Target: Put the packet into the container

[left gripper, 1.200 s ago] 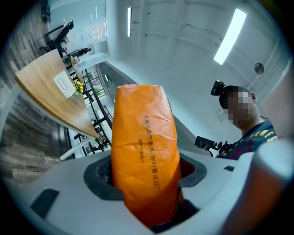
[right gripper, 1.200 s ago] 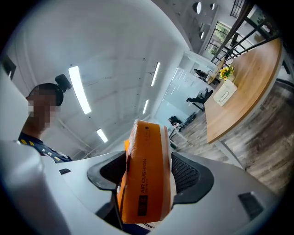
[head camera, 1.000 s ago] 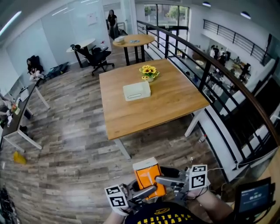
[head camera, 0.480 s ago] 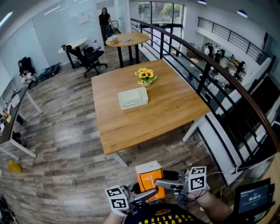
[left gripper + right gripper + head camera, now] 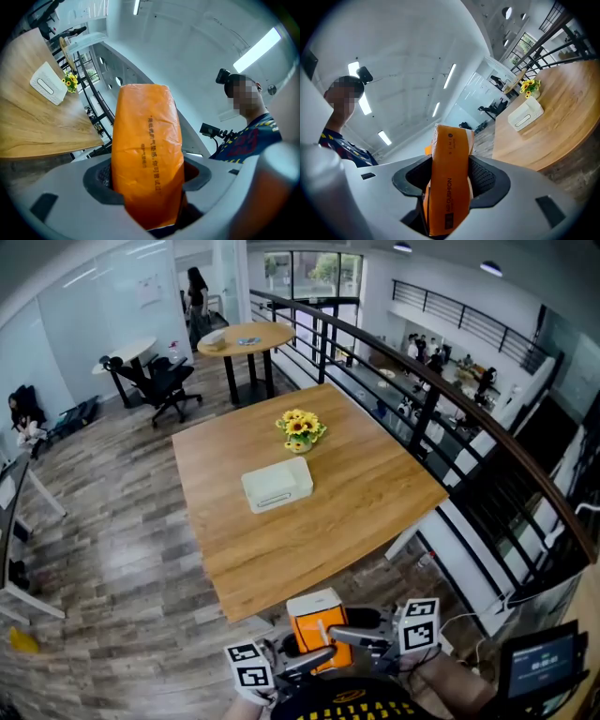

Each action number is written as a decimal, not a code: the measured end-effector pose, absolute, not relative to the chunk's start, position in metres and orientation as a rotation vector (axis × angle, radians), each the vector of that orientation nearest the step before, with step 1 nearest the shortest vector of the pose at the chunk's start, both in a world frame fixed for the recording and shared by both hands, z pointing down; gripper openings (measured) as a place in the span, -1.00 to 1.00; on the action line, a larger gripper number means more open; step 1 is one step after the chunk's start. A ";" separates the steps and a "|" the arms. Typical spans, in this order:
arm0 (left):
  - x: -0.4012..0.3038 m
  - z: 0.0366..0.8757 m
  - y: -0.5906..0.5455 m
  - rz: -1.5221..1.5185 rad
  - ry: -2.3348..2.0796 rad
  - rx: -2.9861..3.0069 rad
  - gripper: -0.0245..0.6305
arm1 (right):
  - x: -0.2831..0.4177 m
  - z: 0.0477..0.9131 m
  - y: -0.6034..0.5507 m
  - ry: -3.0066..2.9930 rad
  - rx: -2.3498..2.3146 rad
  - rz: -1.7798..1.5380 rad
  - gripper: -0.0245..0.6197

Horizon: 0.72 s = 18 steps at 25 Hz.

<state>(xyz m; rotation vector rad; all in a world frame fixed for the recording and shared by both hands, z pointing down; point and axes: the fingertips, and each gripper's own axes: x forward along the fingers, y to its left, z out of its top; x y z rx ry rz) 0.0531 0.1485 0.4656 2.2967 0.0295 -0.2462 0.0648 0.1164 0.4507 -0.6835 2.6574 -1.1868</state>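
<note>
Transport: orange plastic air-cushion packet (image 5: 317, 634), clamped by your left gripper (image 5: 147, 180) and by your right gripper (image 5: 450, 180), whose jaws have just been closing on it, well apart from the cream rectangular container (image 5: 277, 486) on the wooden table (image 5: 375, 484); next, bring it over the container.

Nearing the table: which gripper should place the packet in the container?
Left gripper, probably: it pinches the packet firmly, and the container sits ahead, slightly to its side. The right gripper's jaws have just been closing on the packet.

Left gripper (image 5: 305, 659) and right gripper (image 5: 352, 636), just closing, clamp the packet (image 5: 317, 610).
</note>
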 end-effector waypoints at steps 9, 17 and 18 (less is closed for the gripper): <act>0.046 0.484 0.094 -0.193 -0.081 2.284 0.22 | 0.063 0.452 0.064 2.693 -0.755 -1.142 -0.23; 0.032 0.503 0.025 -0.242 -0.282 2.214 0.25 | 0.101 0.456 -0.014 2.658 -0.757 -1.130 -0.24; 0.032 0.505 0.015 -0.238 -0.308 2.213 0.25 | 0.106 0.456 -0.028 2.670 -0.757 -1.115 -0.24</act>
